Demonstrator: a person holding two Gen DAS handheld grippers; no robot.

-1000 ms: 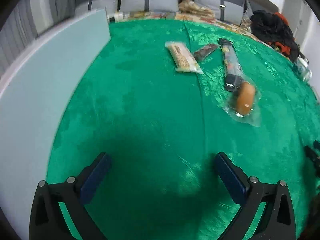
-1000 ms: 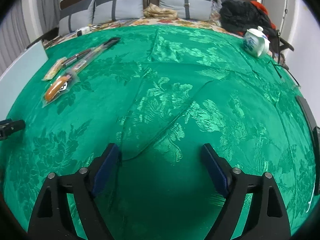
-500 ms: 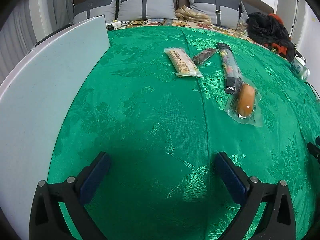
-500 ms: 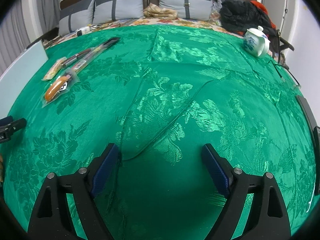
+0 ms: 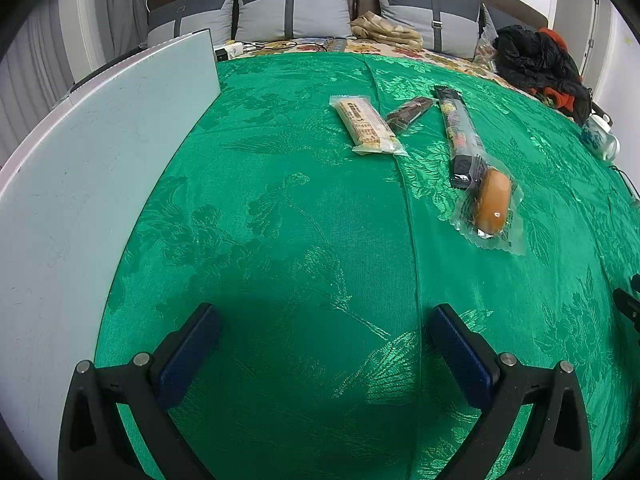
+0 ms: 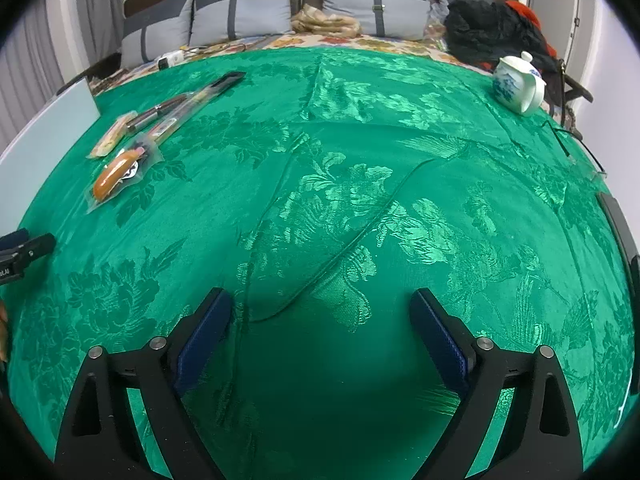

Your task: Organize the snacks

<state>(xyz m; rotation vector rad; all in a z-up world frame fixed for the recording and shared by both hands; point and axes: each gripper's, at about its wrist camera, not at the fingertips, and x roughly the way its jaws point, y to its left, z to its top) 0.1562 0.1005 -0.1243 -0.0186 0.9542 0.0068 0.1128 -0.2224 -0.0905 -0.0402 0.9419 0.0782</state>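
Green patterned cloth (image 5: pixel 280 240) covered the whole work surface, with grey cushions (image 5: pixel 292 12) along the far edge and a pale board (image 5: pixel 80 160) to the left of your left gripper (image 5: pixel 324 344). That gripper hung over bare cloth with its jaws spread wide and nothing between them. Your right gripper (image 6: pixel 320 328) also held nothing; its jaws were opening toward their widest, with only cloth and a thin dark cable (image 6: pixel 340 256) ahead of them. The snacks lay well ahead of the left gripper and slightly to its right: a pale bar (image 5: pixel 368 126), a small dark packet (image 5: pixel 408 114) just beside it, a long black stick pack (image 5: pixel 460 136), and a sausage in a clear wrapper (image 5: pixel 492 206) overlapping the near end of that pack. From the right gripper, they sat far off to the upper left. A white teapot (image 6: pixel 518 84) stood far ahead to its right. By the look of it, no sorting had begun and you were readying for a first pick. The next move would call for reaching forward with the left gripper to the sausage, the nearest item, and closing across its narrow width without dragging the stick pack beneath its wrapper.
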